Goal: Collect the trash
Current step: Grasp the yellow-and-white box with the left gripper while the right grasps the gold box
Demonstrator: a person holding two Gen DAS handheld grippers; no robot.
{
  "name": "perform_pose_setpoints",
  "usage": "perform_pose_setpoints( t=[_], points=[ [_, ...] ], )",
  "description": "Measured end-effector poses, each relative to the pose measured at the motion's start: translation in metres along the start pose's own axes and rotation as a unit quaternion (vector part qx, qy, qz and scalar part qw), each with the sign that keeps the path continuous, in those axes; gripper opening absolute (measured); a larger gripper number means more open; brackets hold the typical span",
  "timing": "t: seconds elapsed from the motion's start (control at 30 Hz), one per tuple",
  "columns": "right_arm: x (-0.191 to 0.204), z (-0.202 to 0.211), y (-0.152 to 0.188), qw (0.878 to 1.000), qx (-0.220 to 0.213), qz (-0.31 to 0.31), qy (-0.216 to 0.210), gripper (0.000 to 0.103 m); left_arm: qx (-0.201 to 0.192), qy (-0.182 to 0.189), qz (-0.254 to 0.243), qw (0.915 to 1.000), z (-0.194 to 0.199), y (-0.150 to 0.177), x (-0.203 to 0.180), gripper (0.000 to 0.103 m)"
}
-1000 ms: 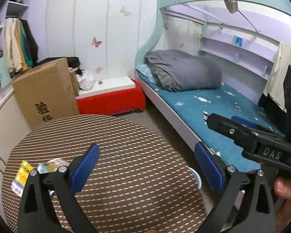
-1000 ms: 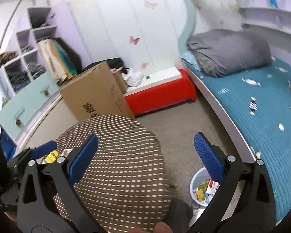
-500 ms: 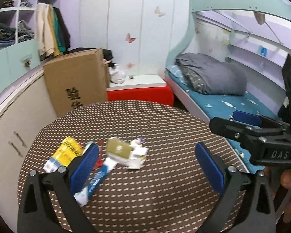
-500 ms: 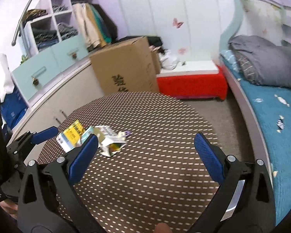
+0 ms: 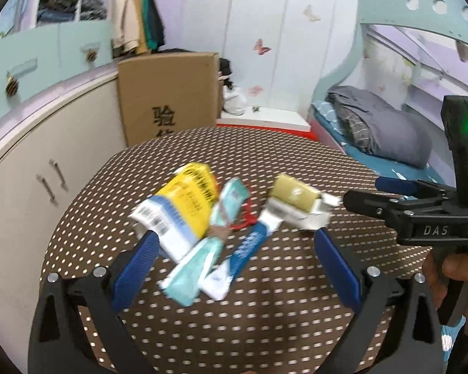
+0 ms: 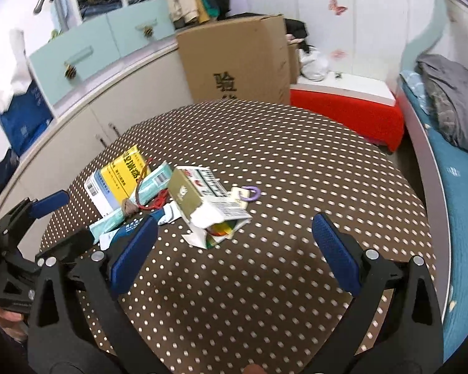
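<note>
A pile of trash lies on the round brown dotted table (image 5: 265, 305) (image 6: 296, 162): a yellow and white box (image 5: 177, 205) (image 6: 118, 180), a pale teal wrapper (image 5: 202, 243) (image 6: 149, 184), a blue and white wrapper (image 5: 243, 252), a torn olive and white carton (image 5: 296, 199) (image 6: 202, 199), red string (image 5: 245, 218) and a purple ring (image 6: 251, 194). My left gripper (image 5: 234, 255) is open and empty just in front of the pile. My right gripper (image 6: 234, 243) is open and empty, hovering before the carton; it also shows at the right of the left wrist view (image 5: 421, 215).
A large cardboard box (image 5: 168, 96) (image 6: 237, 59) stands behind the table by curved white cabinets (image 5: 25, 155). A red-sided white step (image 6: 346, 106) and a bed with a teal cover and grey quilt (image 5: 380, 127) lie to the right.
Both grippers have swung left and down from the bed side toward the table. The trash pile has come into full view and now sits close in front of both open grippers.
</note>
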State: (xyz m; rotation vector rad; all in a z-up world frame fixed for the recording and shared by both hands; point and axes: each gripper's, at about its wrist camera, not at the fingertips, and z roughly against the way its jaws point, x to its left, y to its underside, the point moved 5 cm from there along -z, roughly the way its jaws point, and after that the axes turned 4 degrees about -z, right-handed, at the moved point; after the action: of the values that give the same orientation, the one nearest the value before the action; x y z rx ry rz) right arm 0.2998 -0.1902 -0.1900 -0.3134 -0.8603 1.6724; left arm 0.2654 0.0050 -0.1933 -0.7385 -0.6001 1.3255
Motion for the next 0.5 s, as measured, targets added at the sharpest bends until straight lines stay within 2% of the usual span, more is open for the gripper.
perform_pose_setpoints(
  t=[0.13,0.23,0.33,0.37,0.4,0.43,0.5],
  points=[
    [0.018,-0.021,-0.003,0.999,0.016,0.036,-0.005,0.096,0.005,-0.016,0.016,0.9997,-0.005,0.007,0.023,0.097],
    [0.027,-0.034,-0.006,0.998,0.026,0.055,-0.008,0.089,0.01,-0.027,0.024,0.9993,-0.011,0.008,0.038,0.097],
    [0.033,-0.052,-0.006,0.997,0.044,0.065,-0.01,0.073,0.013,-0.039,0.027,0.9988,-0.017,0.008,0.052,0.097],
    [0.034,-0.057,-0.005,0.996,0.051,0.065,-0.012,0.06,0.015,-0.043,0.026,0.9986,-0.021,0.006,0.056,0.097],
    [0.034,-0.063,-0.004,0.996,0.059,0.066,-0.013,0.055,0.017,-0.048,0.025,0.9984,-0.025,0.004,0.061,0.097],
    [0.035,-0.064,-0.003,0.996,0.056,0.067,-0.013,0.054,0.02,-0.053,0.022,0.9982,-0.027,0.002,0.062,0.097],
    [0.034,-0.061,-0.003,0.997,0.051,0.06,-0.019,0.046,0.025,-0.058,0.014,0.9979,-0.035,-0.002,0.069,0.097]
  ],
)
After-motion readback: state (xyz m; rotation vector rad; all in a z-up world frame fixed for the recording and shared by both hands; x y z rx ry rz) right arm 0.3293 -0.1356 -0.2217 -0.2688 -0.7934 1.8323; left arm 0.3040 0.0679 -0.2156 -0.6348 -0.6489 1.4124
